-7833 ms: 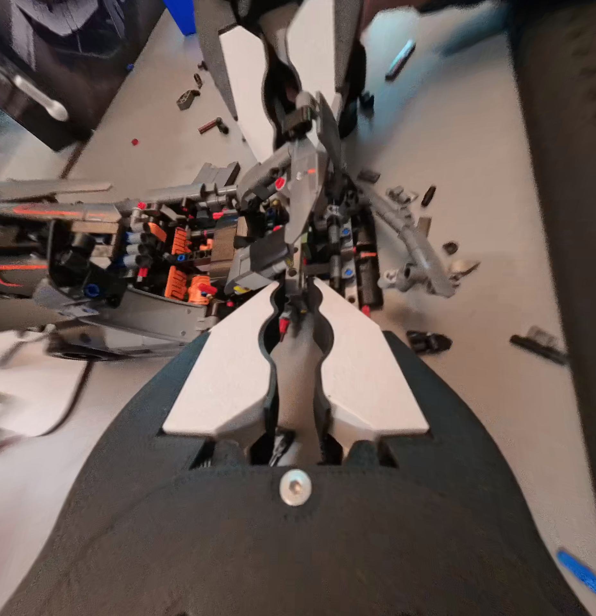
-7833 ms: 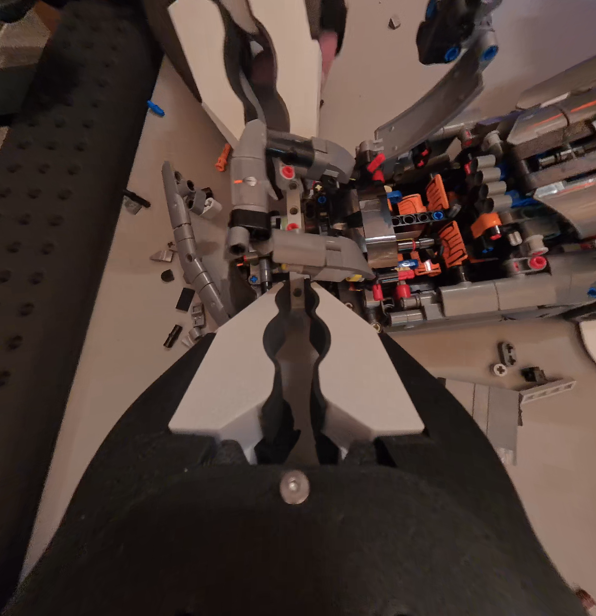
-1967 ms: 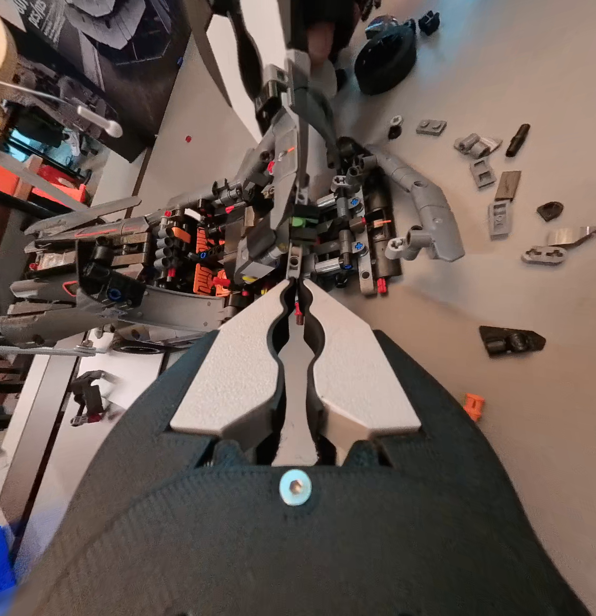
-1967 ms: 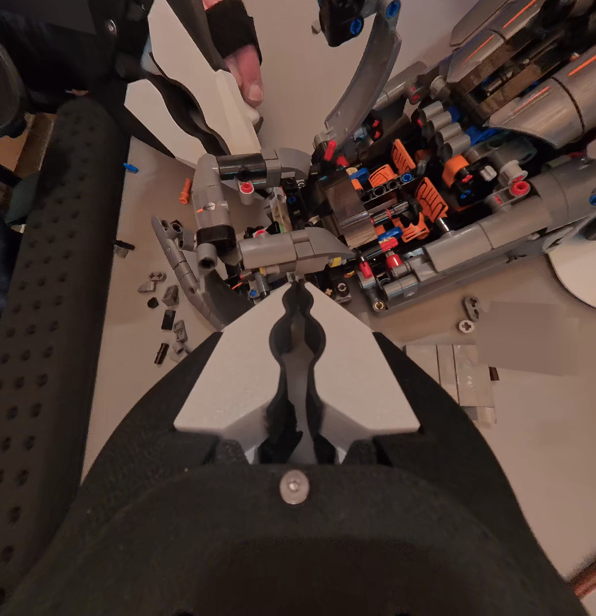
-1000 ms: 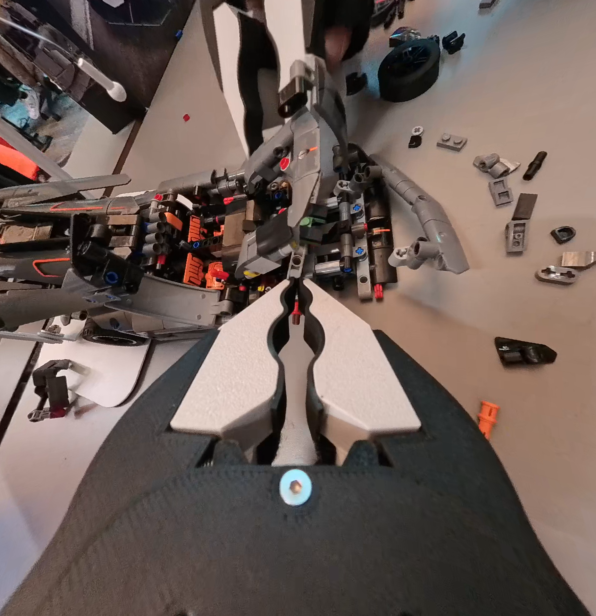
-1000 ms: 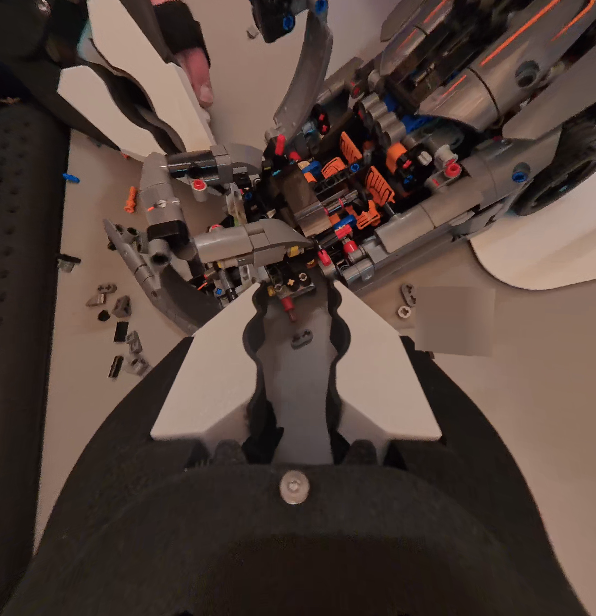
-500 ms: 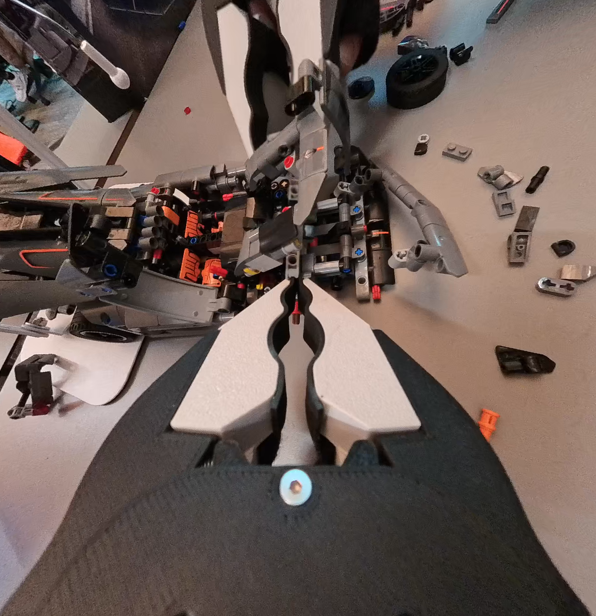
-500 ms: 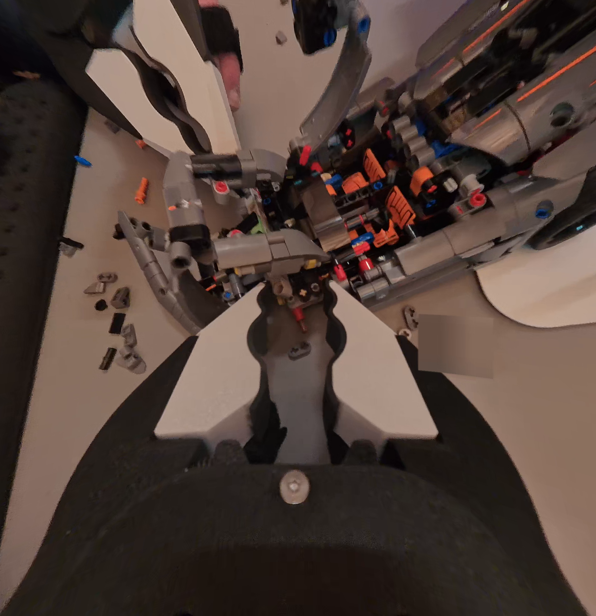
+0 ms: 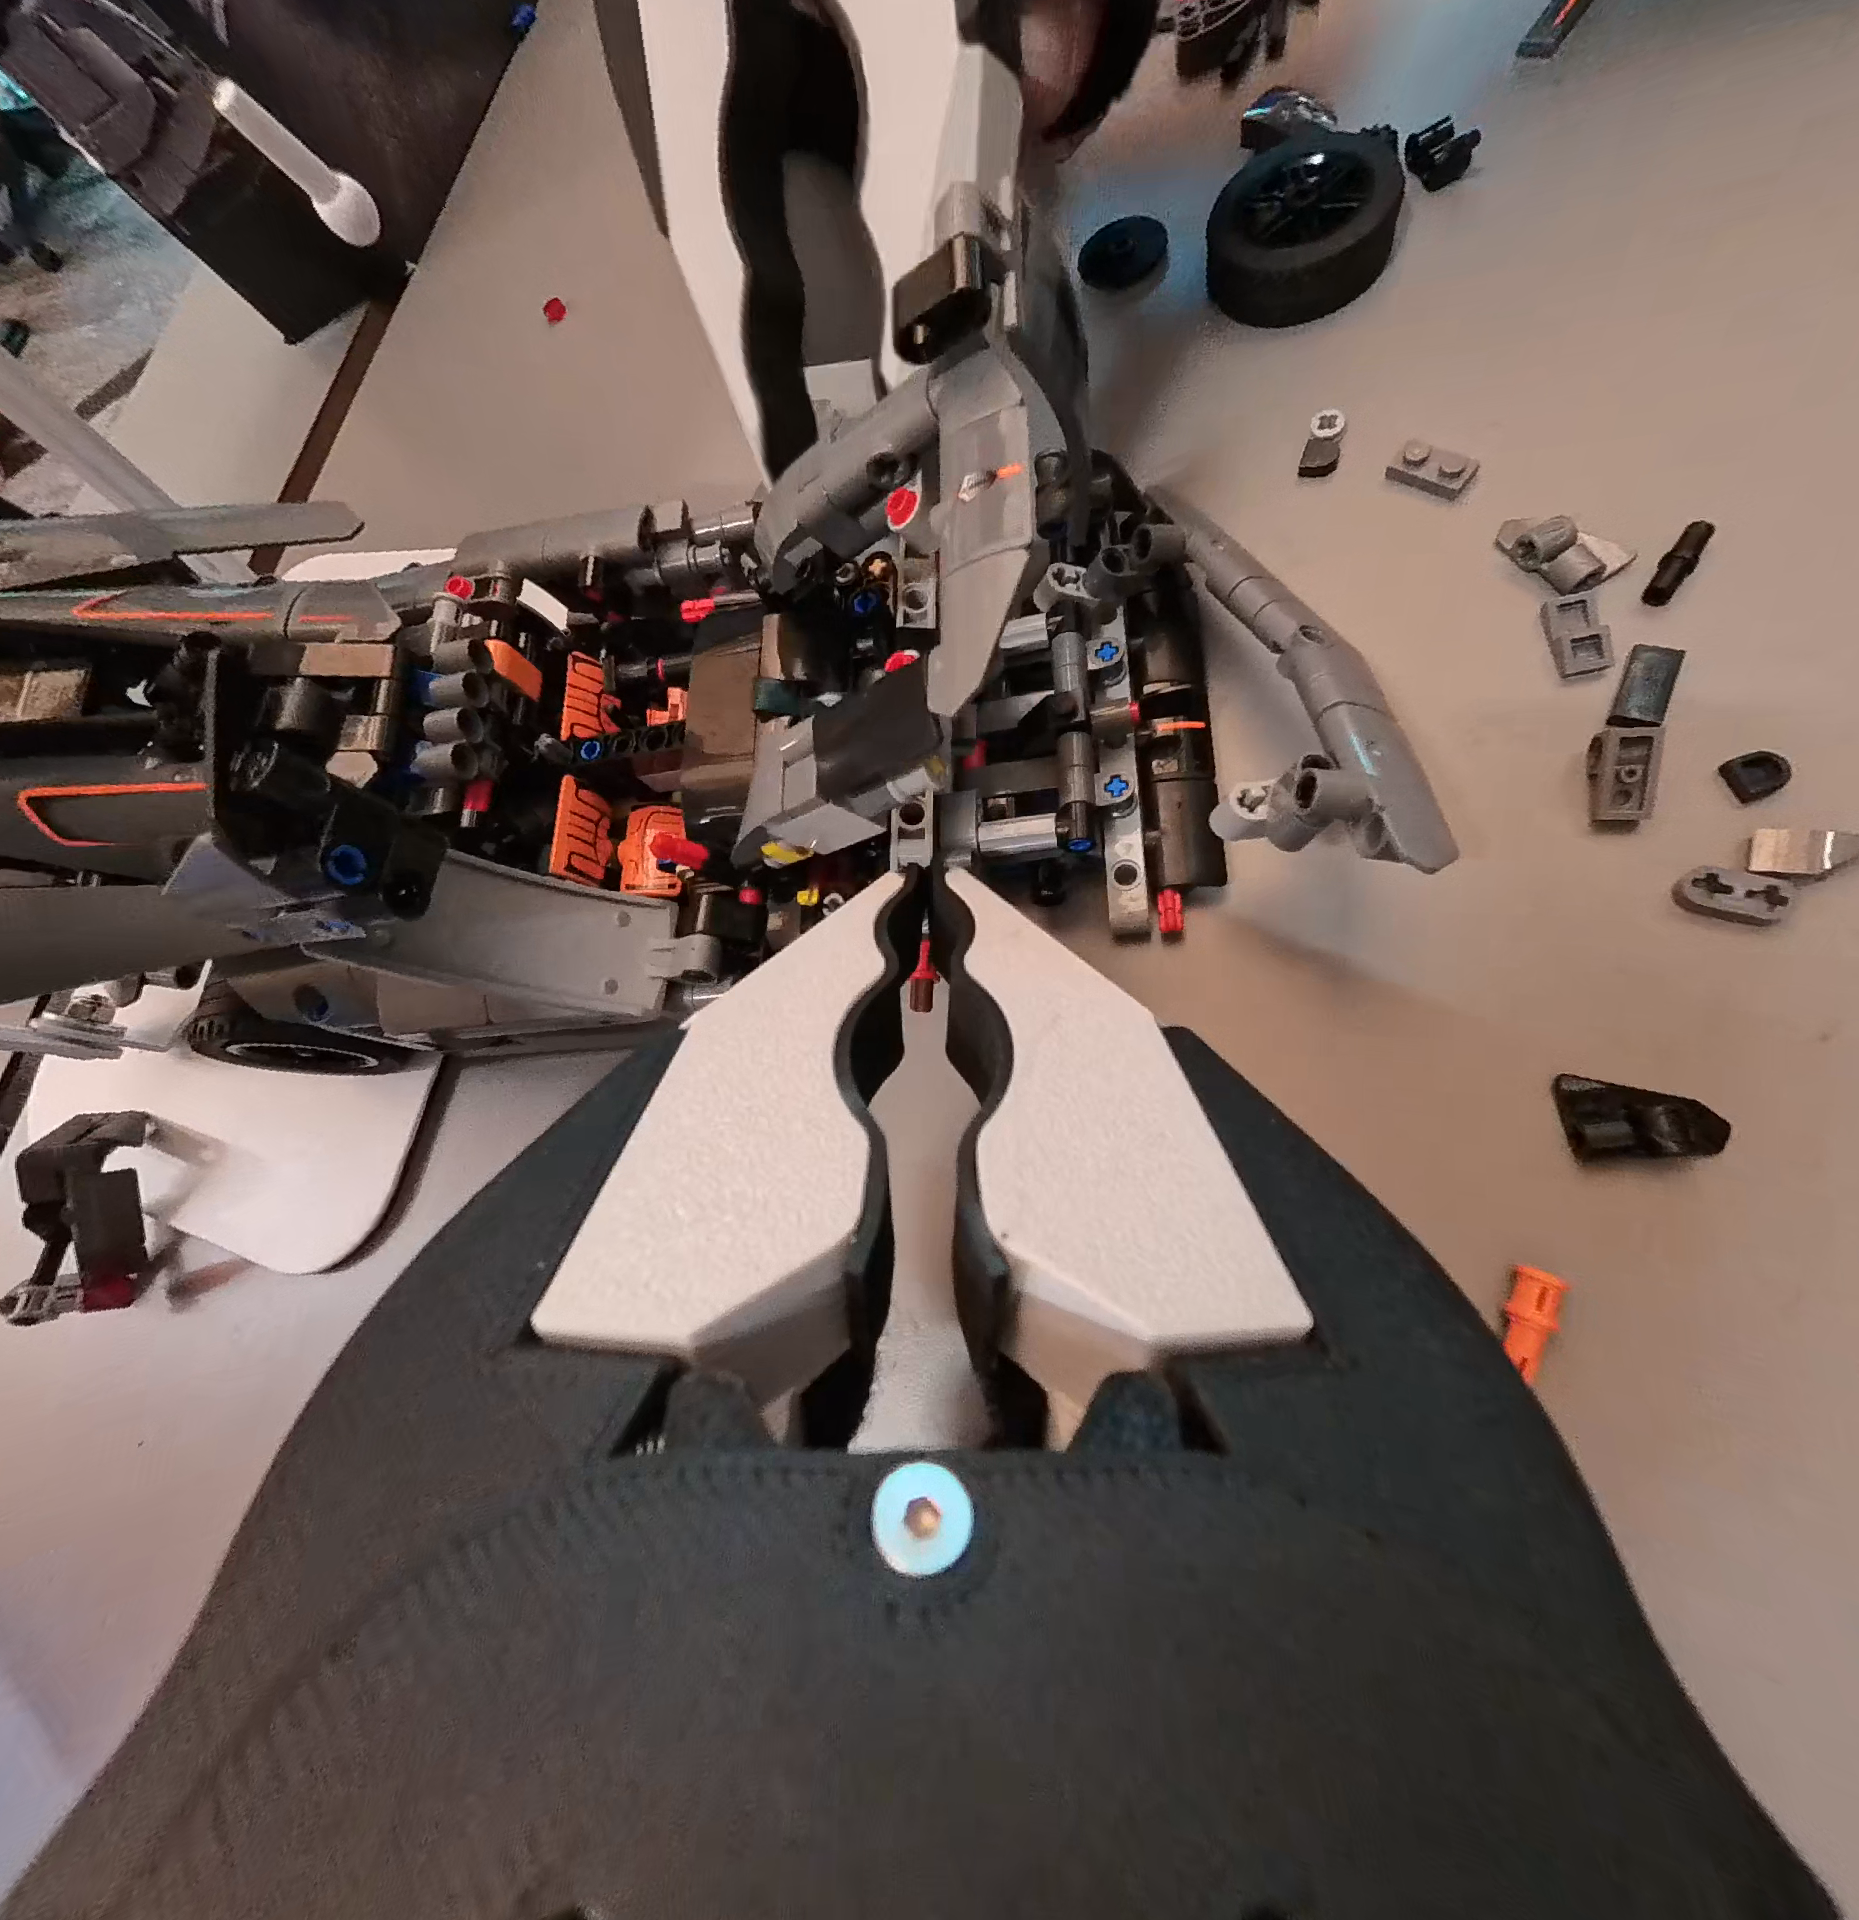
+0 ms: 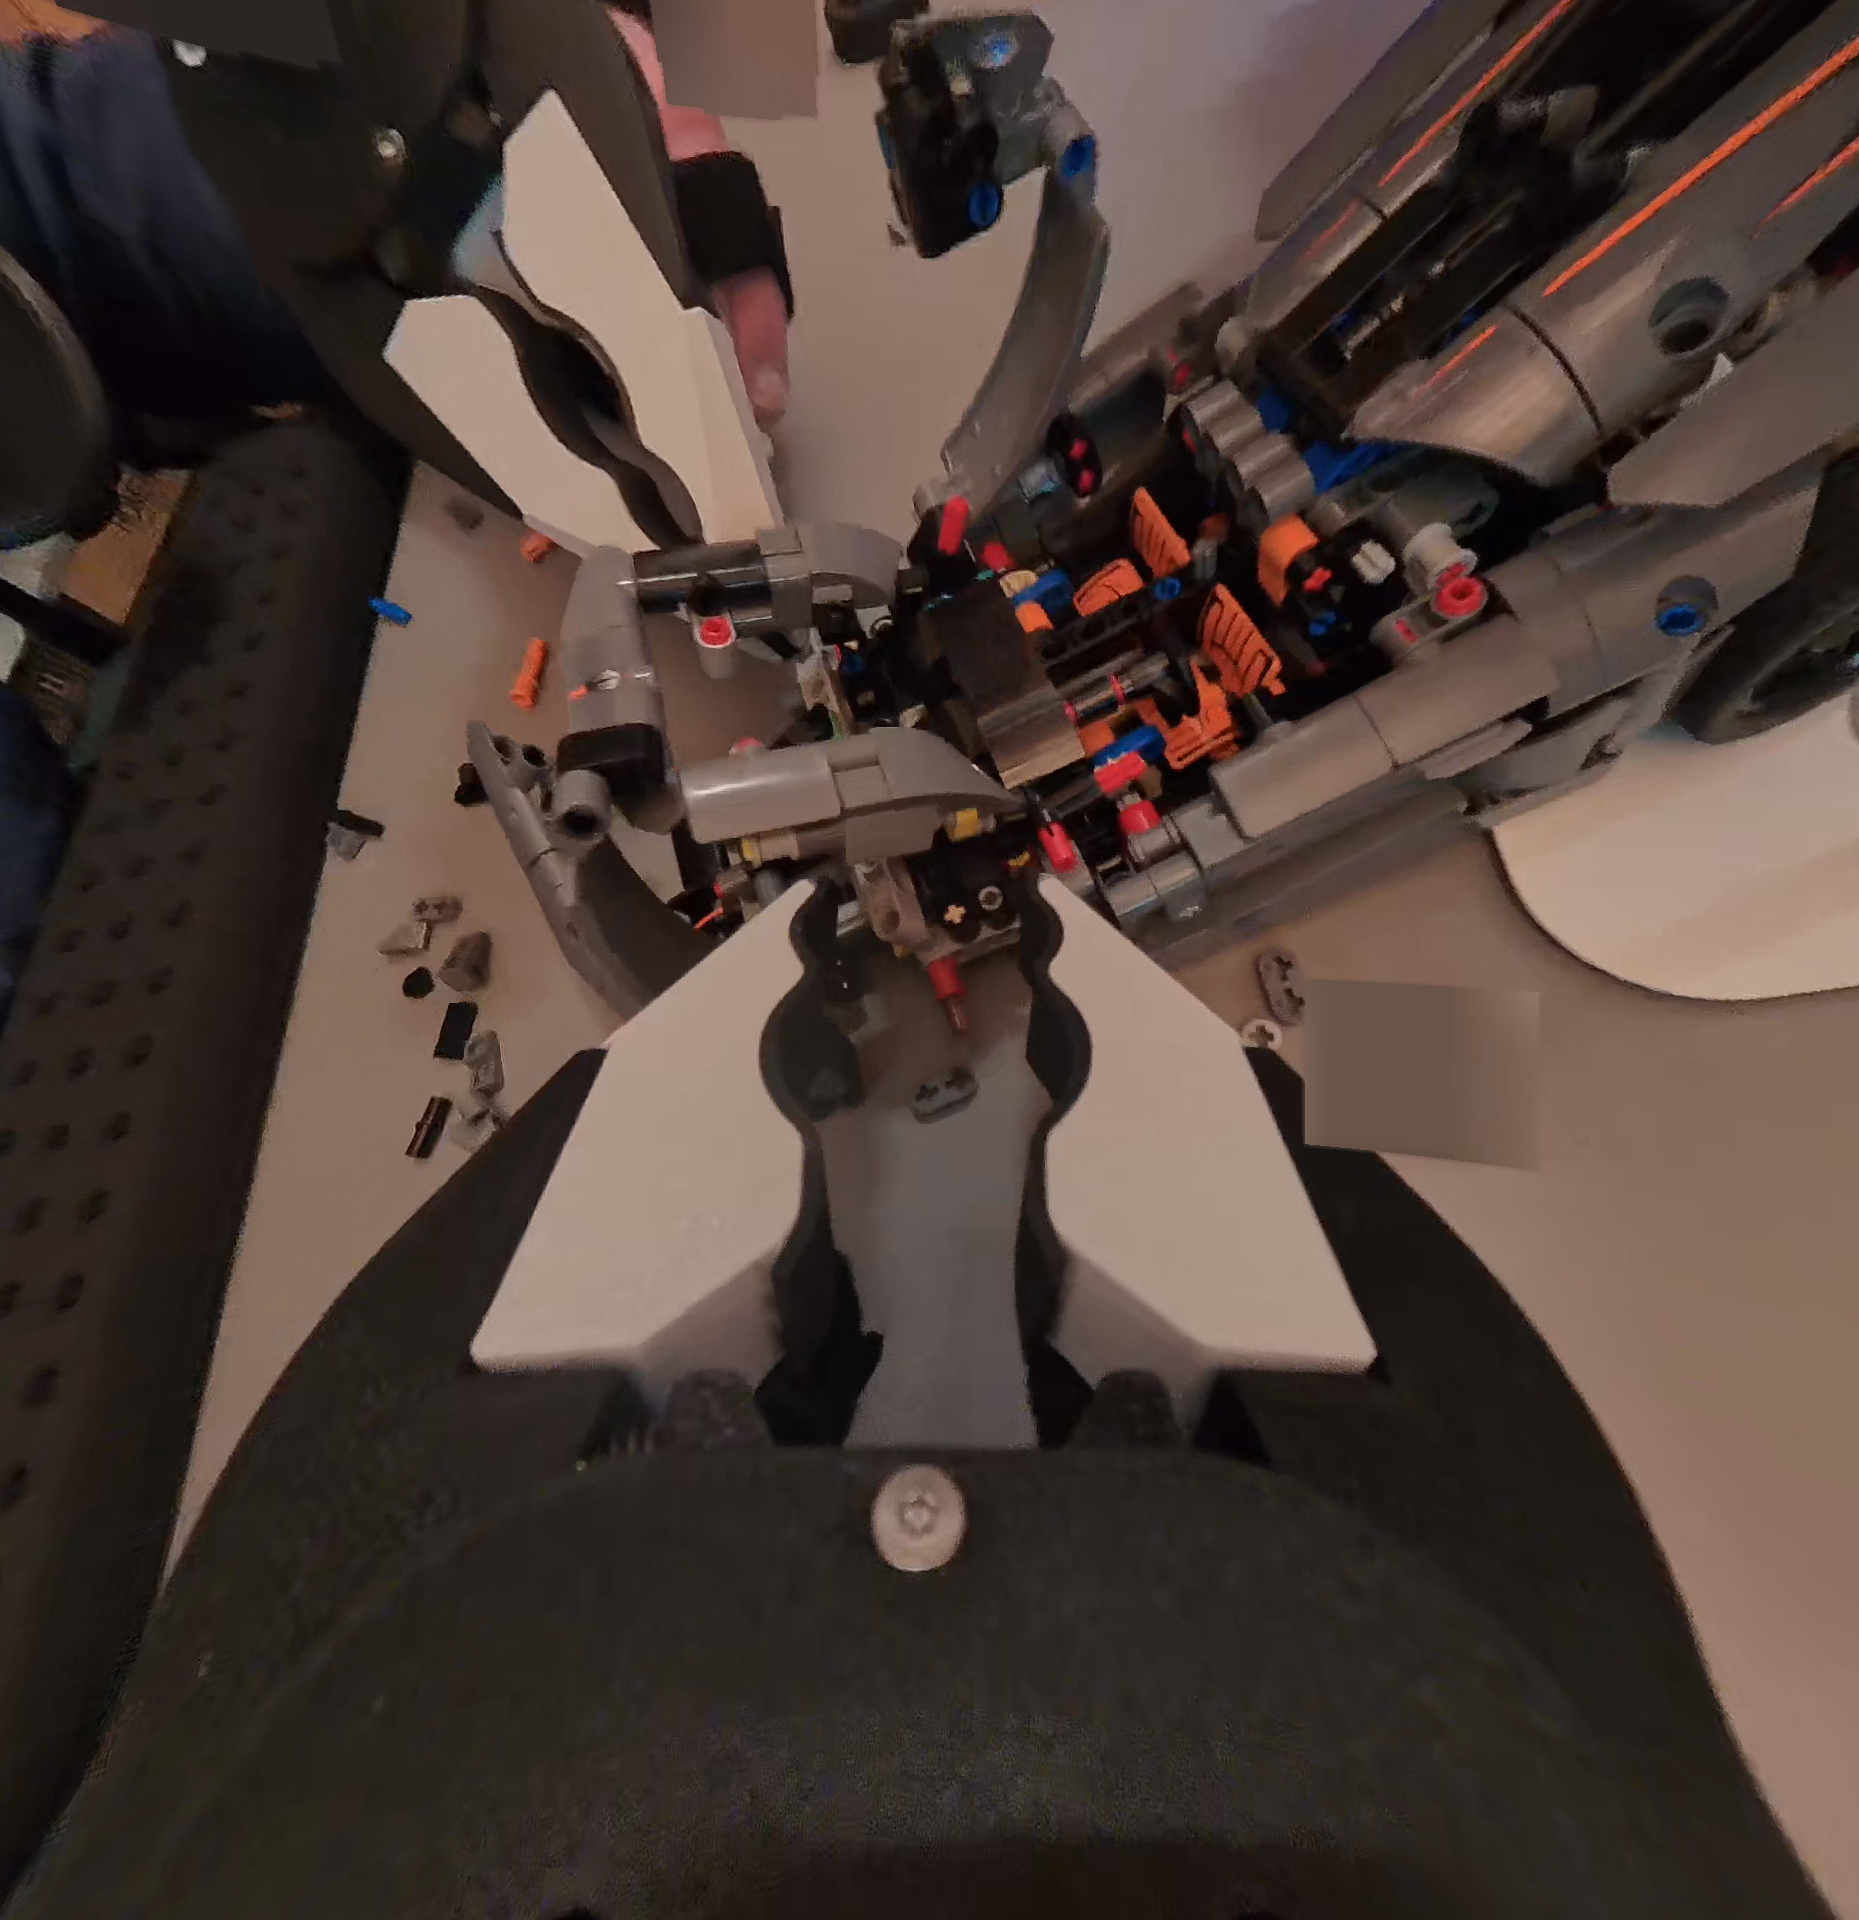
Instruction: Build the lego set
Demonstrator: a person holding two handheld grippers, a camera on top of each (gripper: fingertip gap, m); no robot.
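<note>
Your lego car (image 9: pixel 405 727) runs off the left edge in left wrist view, rear cut off; in right wrist view its tail blurs out top right. What your left gripper (image 9: pixel 925 883) pinches is too thin to tell. Loose bits (image 10: pixel 452 997) by the black mat (image 10: pixel 125 935): too small to ID.

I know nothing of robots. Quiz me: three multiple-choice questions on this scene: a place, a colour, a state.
1. Where is the loose black wheel? A) on the table, apart from the lego car B) mounted on an axle C) boxed
2. What colour is the loose pin beside the left tool? A) green B) orange C) white
3. How does the right tool stand? A) jaws wide apart B) jaws pressed together C) out of view
Answers: 1A, it lies alone on bare tabletop; 2B, plainly orange; 3A, a broad gap shows between them.
</note>
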